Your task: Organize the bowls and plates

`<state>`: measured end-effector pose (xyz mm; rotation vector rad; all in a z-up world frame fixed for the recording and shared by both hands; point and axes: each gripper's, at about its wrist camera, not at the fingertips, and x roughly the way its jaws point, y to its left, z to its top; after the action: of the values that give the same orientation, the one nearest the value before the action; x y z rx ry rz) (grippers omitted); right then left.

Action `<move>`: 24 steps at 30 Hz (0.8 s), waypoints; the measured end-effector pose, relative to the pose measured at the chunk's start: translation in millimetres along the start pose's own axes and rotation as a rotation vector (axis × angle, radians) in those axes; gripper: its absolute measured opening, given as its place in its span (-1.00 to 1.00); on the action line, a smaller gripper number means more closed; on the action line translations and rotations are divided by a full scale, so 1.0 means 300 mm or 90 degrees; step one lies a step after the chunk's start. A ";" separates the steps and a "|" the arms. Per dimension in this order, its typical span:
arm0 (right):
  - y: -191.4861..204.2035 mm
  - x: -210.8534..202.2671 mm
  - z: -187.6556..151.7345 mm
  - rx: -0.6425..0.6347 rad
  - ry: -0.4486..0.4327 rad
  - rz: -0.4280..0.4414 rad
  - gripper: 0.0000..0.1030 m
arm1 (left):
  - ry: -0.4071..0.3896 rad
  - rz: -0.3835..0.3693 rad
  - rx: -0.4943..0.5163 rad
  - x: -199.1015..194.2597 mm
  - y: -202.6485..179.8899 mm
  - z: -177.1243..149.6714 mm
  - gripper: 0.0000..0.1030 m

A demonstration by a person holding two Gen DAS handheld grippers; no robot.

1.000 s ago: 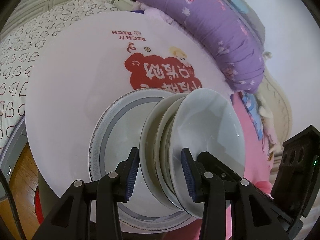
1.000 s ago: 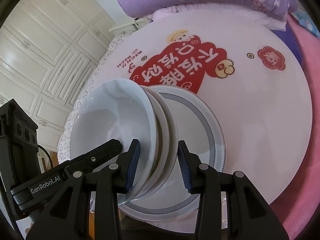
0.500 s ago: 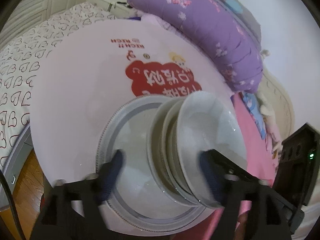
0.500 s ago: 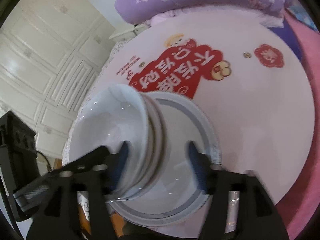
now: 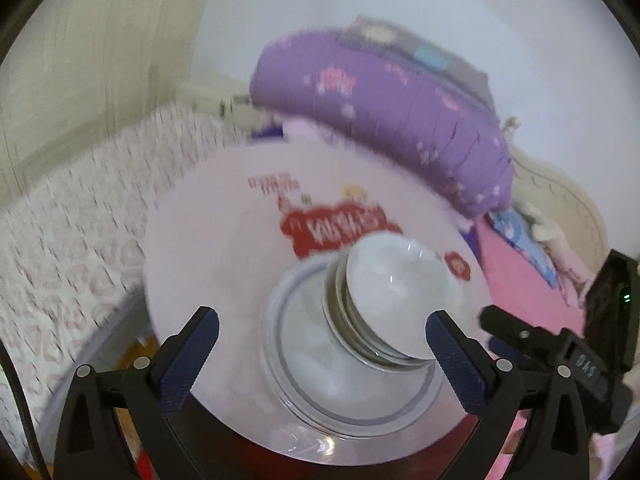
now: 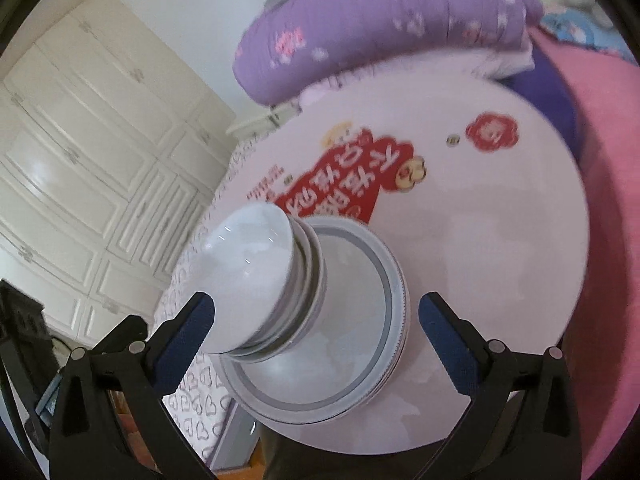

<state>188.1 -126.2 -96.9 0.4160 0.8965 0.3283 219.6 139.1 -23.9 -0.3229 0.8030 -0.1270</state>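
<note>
Stack of bowls [image 6: 256, 280] sits on grey-rimmed plate [image 6: 360, 360], near front edge of round bench [image 6: 500, 260]. Left gripper [image 5: 322, 354] & right gripper [image 6: 316, 334] fingers just spread wide open, both empty, clear of bowls.

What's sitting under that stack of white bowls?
The stack of bowls rests on a grey-rimmed plate, itself on the round table. The plate's centre is hidden under the bowls.
</note>
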 end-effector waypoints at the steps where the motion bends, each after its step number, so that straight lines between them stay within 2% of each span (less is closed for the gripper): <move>1: 0.012 -0.026 0.000 -0.007 -0.014 -0.002 1.00 | -0.031 0.009 0.010 -0.048 -0.009 -0.006 0.98; 7: 0.116 -0.219 -0.042 -0.075 -0.107 -0.038 1.00 | -0.172 0.051 0.064 -0.287 -0.052 -0.069 0.99; 12: 0.178 -0.333 -0.114 -0.116 -0.169 -0.091 1.00 | -0.249 0.069 0.101 -0.443 -0.083 -0.163 0.99; 15: 0.218 -0.373 -0.168 -0.157 -0.194 -0.118 1.00 | -0.275 0.066 0.110 -0.506 -0.087 -0.248 0.99; 19: 0.258 -0.426 -0.245 -0.196 -0.229 -0.144 1.00 | -0.285 0.058 0.122 -0.551 -0.085 -0.373 0.99; 24: 0.278 -0.480 -0.321 -0.225 -0.261 -0.172 1.00 | -0.289 0.048 0.118 -0.598 -0.087 -0.446 0.99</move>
<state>17.9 -96.9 -12.2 0.0269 0.4702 0.1386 -0.7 124.7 20.8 -0.1360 0.3493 -0.0538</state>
